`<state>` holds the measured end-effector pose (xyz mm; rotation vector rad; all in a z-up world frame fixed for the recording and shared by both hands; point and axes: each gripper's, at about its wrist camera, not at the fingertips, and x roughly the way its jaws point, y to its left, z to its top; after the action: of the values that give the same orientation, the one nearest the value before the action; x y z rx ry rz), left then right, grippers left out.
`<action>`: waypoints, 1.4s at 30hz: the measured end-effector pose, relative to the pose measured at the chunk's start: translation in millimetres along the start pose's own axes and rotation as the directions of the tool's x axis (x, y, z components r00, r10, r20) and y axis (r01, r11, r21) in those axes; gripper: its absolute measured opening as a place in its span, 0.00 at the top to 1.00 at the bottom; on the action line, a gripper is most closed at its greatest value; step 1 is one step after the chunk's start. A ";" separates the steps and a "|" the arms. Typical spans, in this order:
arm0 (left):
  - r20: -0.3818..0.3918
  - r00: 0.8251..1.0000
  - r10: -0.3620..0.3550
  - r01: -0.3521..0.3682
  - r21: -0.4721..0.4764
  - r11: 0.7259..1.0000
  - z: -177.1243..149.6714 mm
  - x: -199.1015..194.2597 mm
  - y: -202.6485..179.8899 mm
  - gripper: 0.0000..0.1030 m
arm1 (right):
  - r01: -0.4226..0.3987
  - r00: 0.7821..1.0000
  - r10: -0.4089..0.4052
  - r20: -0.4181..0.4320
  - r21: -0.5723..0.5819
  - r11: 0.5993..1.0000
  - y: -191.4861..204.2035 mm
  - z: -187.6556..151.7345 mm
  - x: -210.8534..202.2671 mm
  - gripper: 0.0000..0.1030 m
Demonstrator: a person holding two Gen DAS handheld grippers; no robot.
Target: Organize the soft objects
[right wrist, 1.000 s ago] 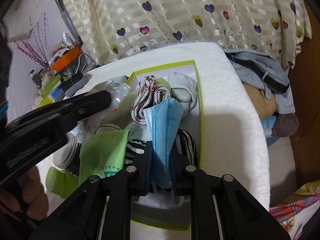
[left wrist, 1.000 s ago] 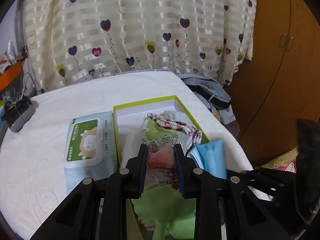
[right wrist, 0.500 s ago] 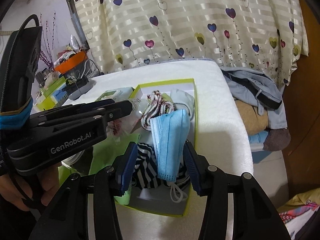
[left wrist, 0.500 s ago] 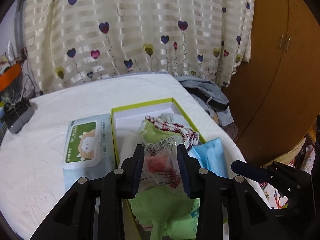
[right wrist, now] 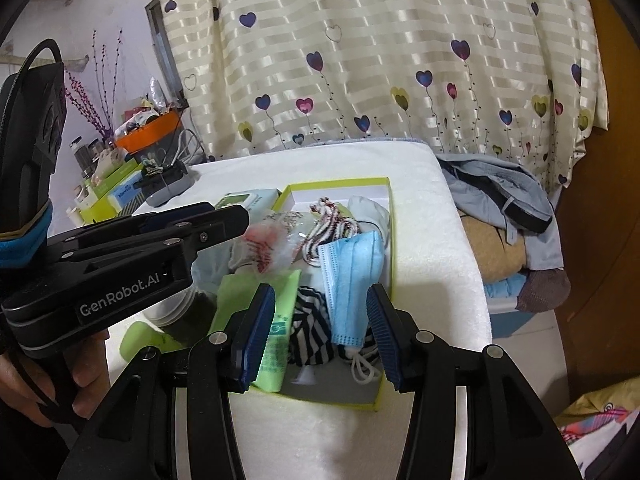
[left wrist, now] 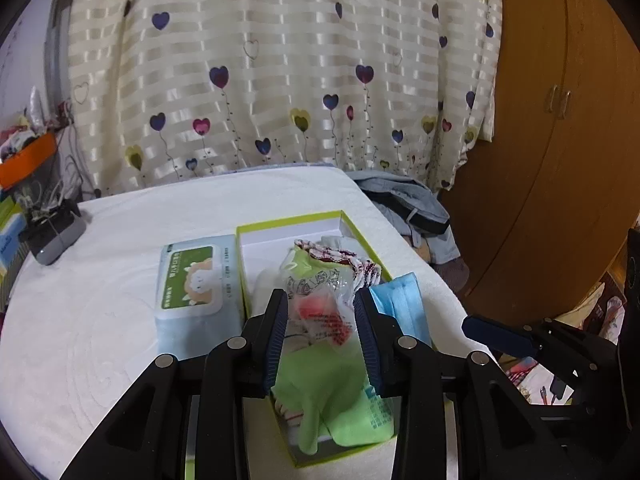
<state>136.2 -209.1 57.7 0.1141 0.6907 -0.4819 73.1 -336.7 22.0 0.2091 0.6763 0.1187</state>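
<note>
A white box with a lime-green rim [left wrist: 288, 220] [right wrist: 340, 182] sits on the white table, full of soft items. My left gripper [left wrist: 321, 300] is open above it. A clear plastic packet with red print [left wrist: 324, 312] [right wrist: 272, 244] lies on the pile between the pads, untouched. My right gripper [right wrist: 320, 300] is open too. A blue face mask [right wrist: 352, 276] [left wrist: 400, 304] drapes over a black-and-white striped sock [right wrist: 310, 332] below it. A green cloth [left wrist: 332, 396] [right wrist: 280, 312], a red-and-white patterned cloth [right wrist: 332, 220] and a white sock [right wrist: 370, 212] also lie in the box.
A wet-wipes pack [left wrist: 196, 280] lies against the box's left side. A grey device with cables [left wrist: 52, 240] sits at the far left. A dark jar [right wrist: 180, 312] and a green bottle [right wrist: 144, 340] stand left of the box. Clothes [right wrist: 504, 192] pile up right of the table, by a wooden wardrobe [left wrist: 560, 160].
Both grippers opened and drew up and back. The left one let go of the plastic packet and the right one let go of the blue mask; both items now rest in the box.
</note>
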 end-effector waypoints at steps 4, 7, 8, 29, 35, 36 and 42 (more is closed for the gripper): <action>0.010 1.000 0.007 -0.007 -0.009 1.000 -6.1 -12.6 3.5 0.67 | 0.005 1.000 -0.005 0.014 -0.012 1.000 9.2 -1.9 -9.8 0.52; 0.020 1.000 0.017 -0.017 -0.018 1.000 -12.6 -23.5 7.0 0.67 | 0.010 1.000 -0.010 0.023 -0.022 1.000 17.5 -5.0 -17.5 0.52; 0.024 1.000 0.018 -0.018 -0.021 1.000 -15.2 -27.7 8.1 0.67 | 0.011 1.000 -0.010 0.026 -0.023 1.000 19.2 -5.7 -19.4 0.52; 0.015 0.988 0.153 -0.152 -0.056 0.987 -94.9 -73.7 30.5 0.67 | 0.072 0.995 -0.076 -0.067 -0.067 0.995 55.0 -62.1 -18.2 0.52; -0.019 0.986 0.166 -0.166 -0.052 0.985 -117.8 -72.0 32.7 0.67 | 0.102 0.983 -0.117 -0.142 -0.110 0.989 62.4 -84.1 6.2 0.52; -0.022 0.986 0.165 -0.166 -0.053 0.985 -119.7 -72.5 33.0 0.67 | 0.108 0.981 -0.124 -0.150 -0.113 0.988 62.8 -86.2 9.7 0.52; -0.016 0.984 0.177 -0.178 -0.069 0.982 -125.7 -77.9 40.8 0.67 | 0.138 0.970 -0.155 -0.185 -0.106 0.985 57.3 -92.1 27.7 0.52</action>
<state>29.7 -110.4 8.3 0.1110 0.6998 -0.2856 33.9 -262.0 -51.6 0.0578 0.8746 0.0282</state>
